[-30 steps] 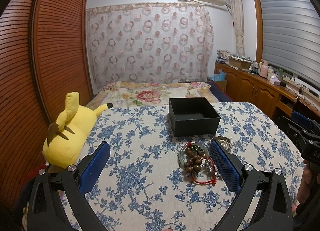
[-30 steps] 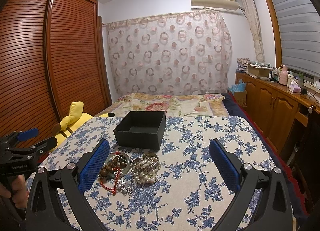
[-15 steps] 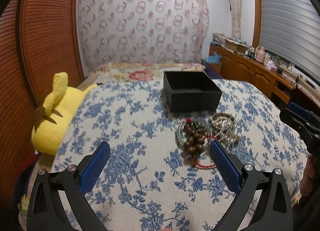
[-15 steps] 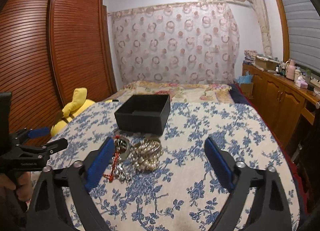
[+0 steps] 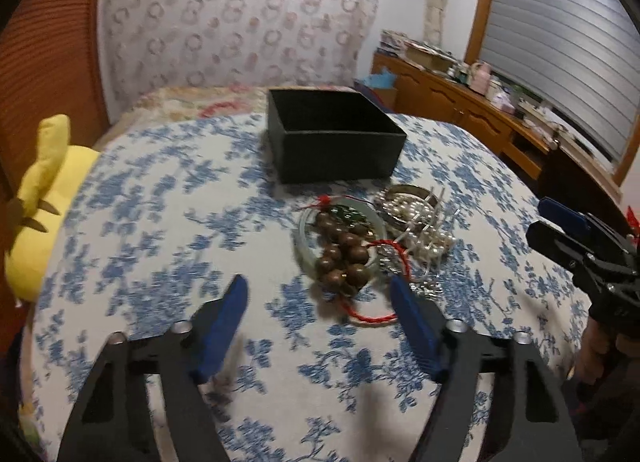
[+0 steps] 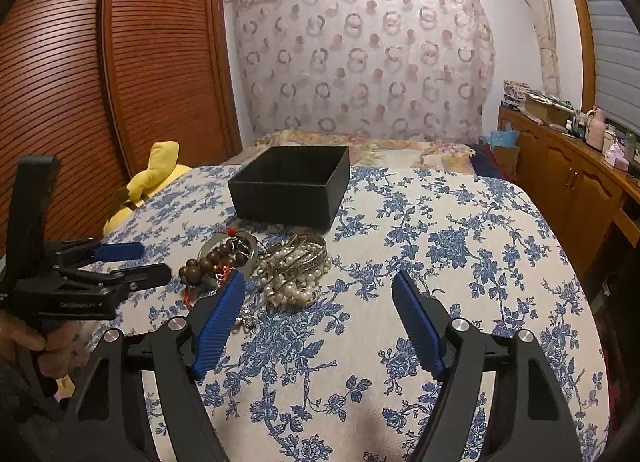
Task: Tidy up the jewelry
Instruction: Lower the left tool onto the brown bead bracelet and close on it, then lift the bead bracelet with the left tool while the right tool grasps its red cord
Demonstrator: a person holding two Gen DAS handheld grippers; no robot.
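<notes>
A pile of jewelry lies on the blue-flowered cloth in front of an open black box (image 5: 336, 142). It holds a brown wooden bead bracelet (image 5: 342, 256) with a red cord, a pale jade bangle (image 5: 304, 234) and pearl strands with a metal bangle (image 5: 416, 222). My left gripper (image 5: 320, 302) is open and empty, just short of the beads. My right gripper (image 6: 318, 302) is open and empty, near the pearl strands (image 6: 296, 274). The beads (image 6: 208, 262) and the box (image 6: 290, 186) also show in the right wrist view. Each gripper shows in the other's view.
A yellow plush toy (image 5: 44, 198) lies at the cloth's left edge by the wooden wardrobe doors (image 6: 120, 82). A wooden cabinet (image 6: 576, 182) with clutter runs along the right under the window. A patterned curtain hangs behind the bed.
The left gripper has tilted down and moved closer to the bead bracelet. The right gripper has moved forward and down toward the pearl pile. Both stay open.
</notes>
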